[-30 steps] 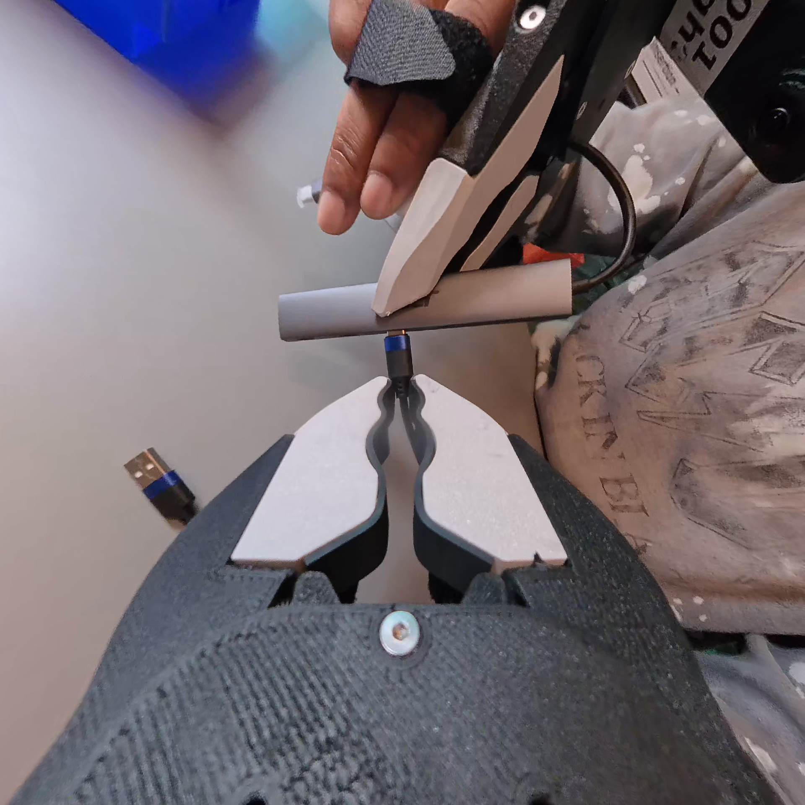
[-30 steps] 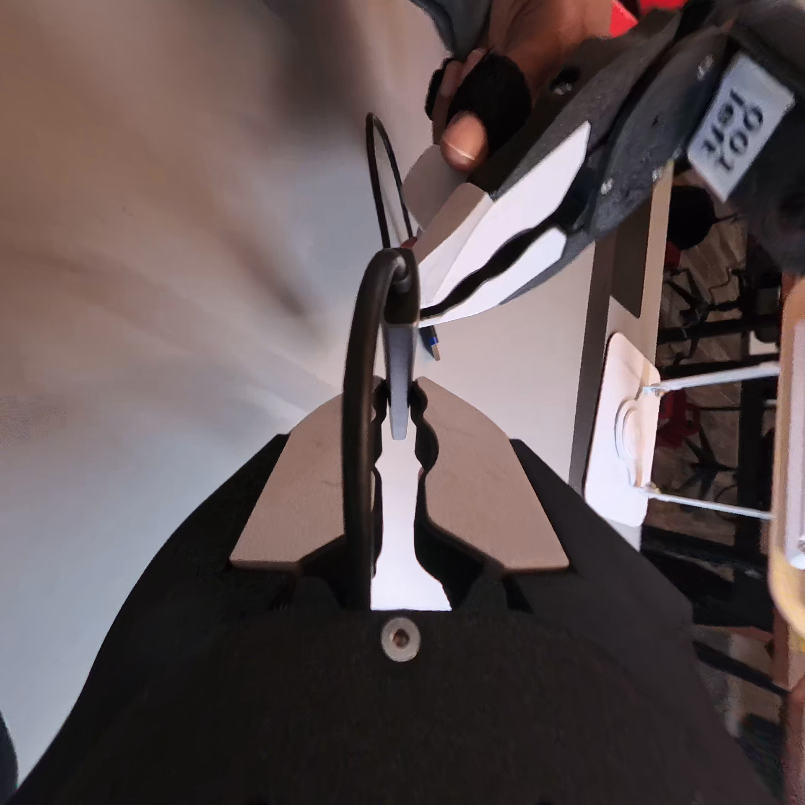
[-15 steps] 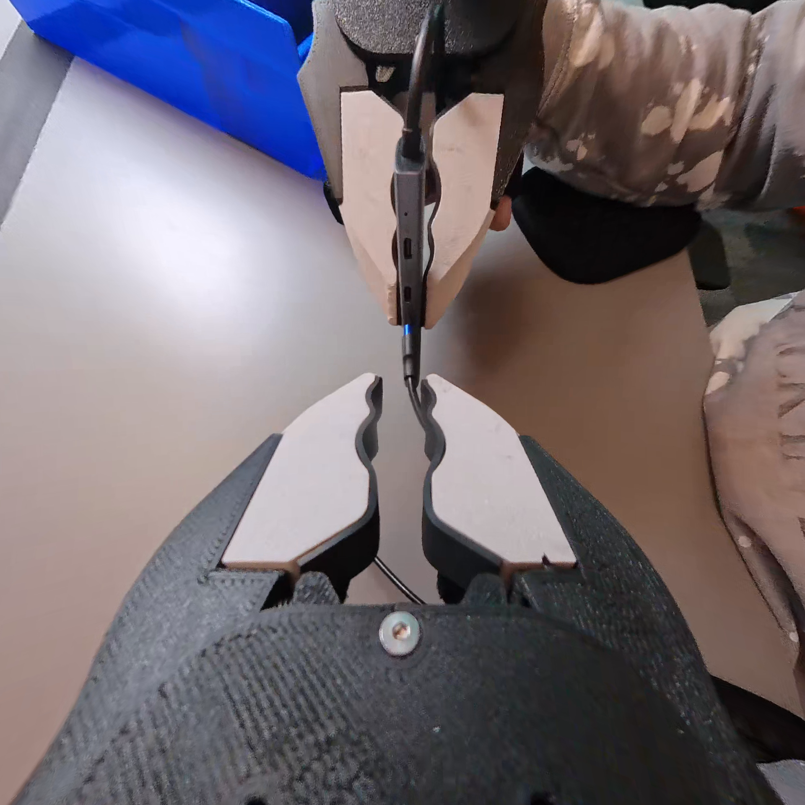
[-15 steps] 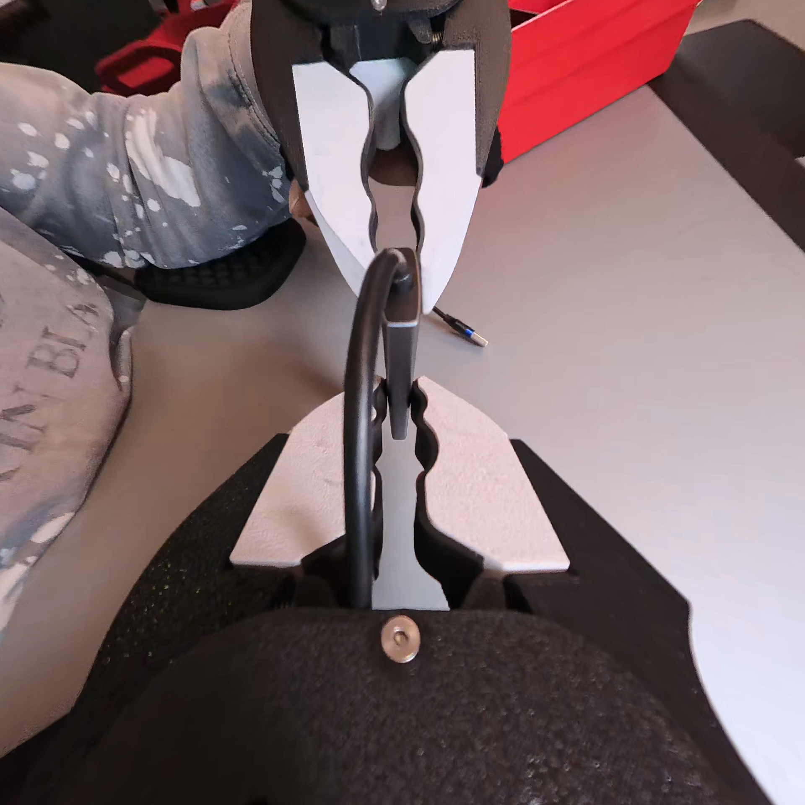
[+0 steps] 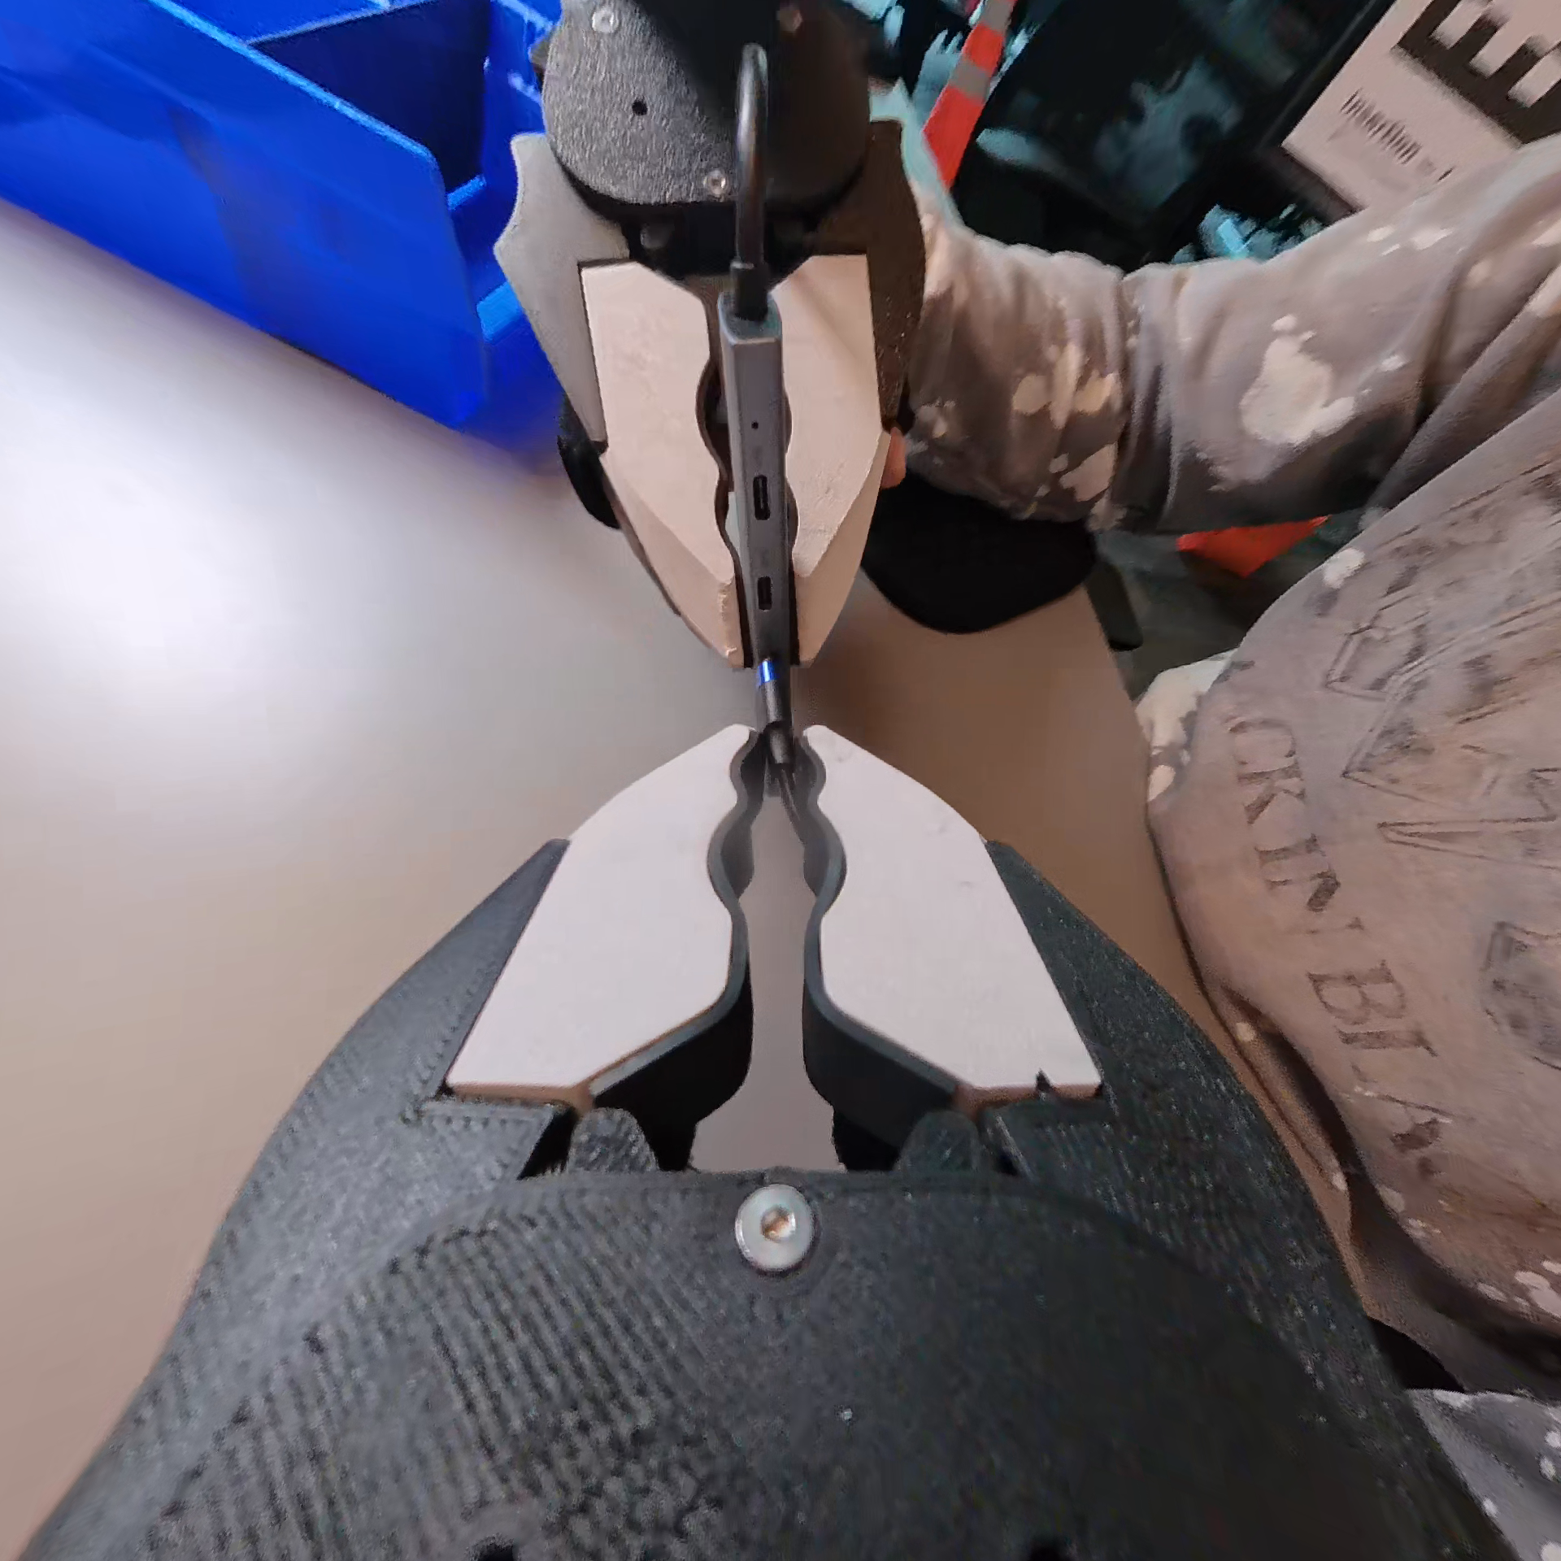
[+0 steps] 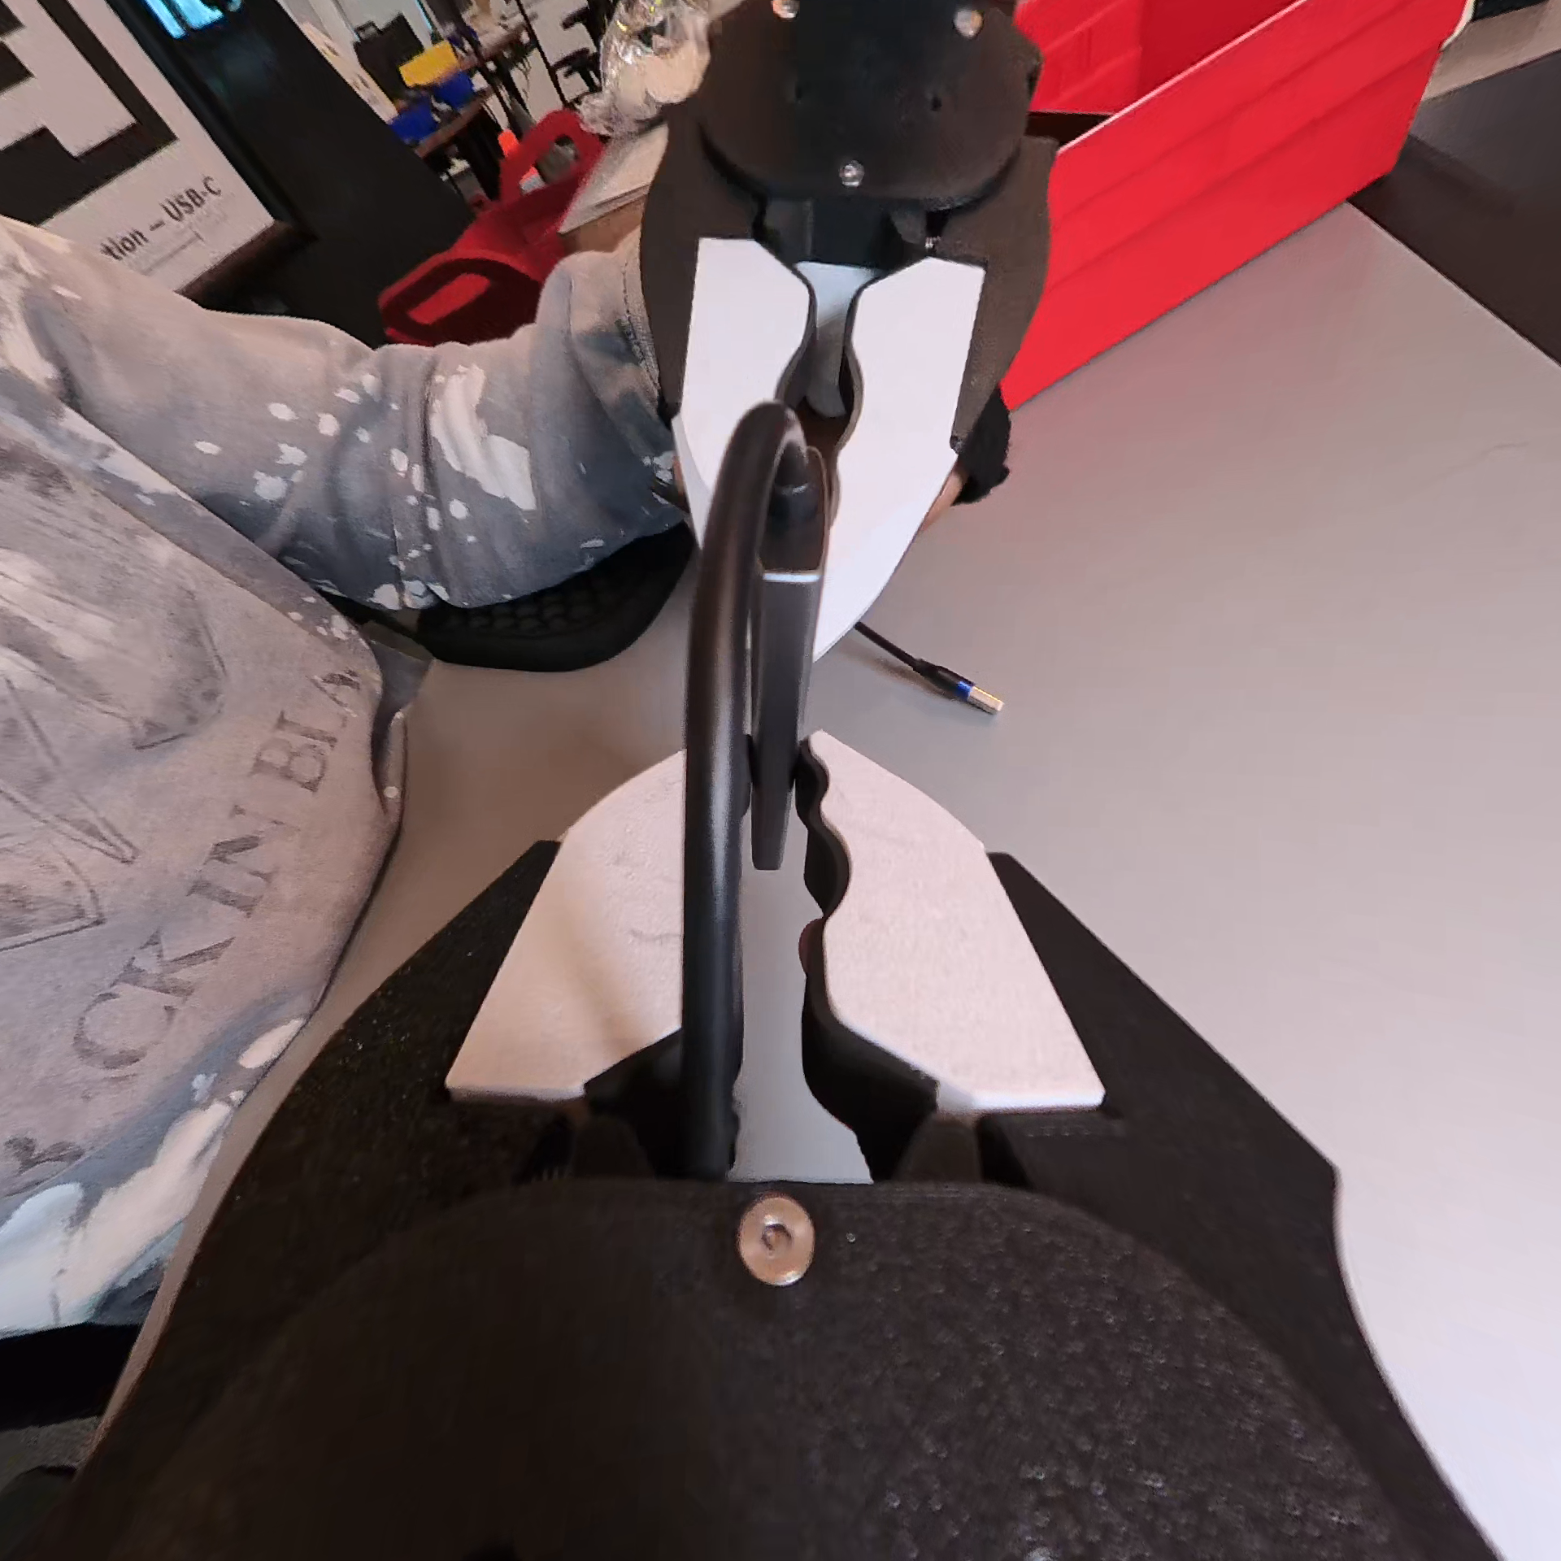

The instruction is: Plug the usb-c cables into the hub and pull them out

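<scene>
In the left wrist view my left gripper [image 5: 777,742] is shut on the black USB-C cable just behind its plug [image 5: 770,688], which has a blue ring. The plug sits at the near end of the slim grey hub [image 5: 758,439]. The right gripper [image 5: 764,652] faces mine and is shut on the hub. In the right wrist view my right gripper [image 6: 777,747] clamps the hub [image 6: 785,667] edge-on. The hub's own black cable [image 6: 714,802] loops back over the left finger. The left gripper's white fingers [image 6: 908,397] show behind the hub, which hides the plug.
A blue bin [image 5: 296,211] stands at the far left of the grey table [image 5: 253,718]. A red bin [image 6: 1225,169] stands at the far right. A loose USB-A plug [image 6: 971,693] lies on the table. The person's spattered sleeve [image 5: 1182,380] and torso [image 5: 1394,845] are close by. Left and right tips are no more than a few centimetres apart.
Both grippers swung round from a sideways hub to face each other along the hub's length. In the last half second my left fingers closed onto the cable behind the plug.
</scene>
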